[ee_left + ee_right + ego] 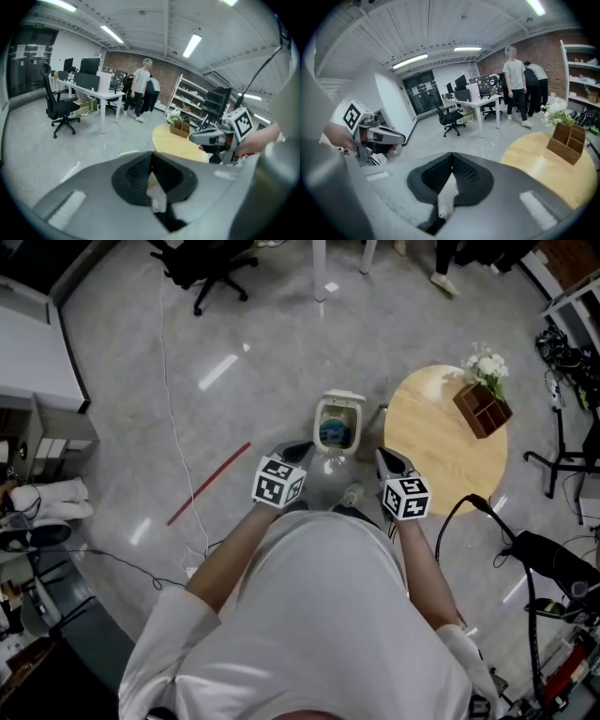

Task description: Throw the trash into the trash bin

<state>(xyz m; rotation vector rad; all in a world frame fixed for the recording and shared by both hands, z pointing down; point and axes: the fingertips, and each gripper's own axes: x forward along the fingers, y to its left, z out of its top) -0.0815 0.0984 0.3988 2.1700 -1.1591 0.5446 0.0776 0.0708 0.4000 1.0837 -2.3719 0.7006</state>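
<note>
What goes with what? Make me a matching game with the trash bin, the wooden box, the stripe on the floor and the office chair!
Things:
1. trash bin
2. wooden box
3. floor stripe
4. office chair

Colour, place or state:
a. black
b. stands on the round table
c. open, something blue inside
d. red

Pairs: 1-c, 2-b, 3-d, 4-a
</note>
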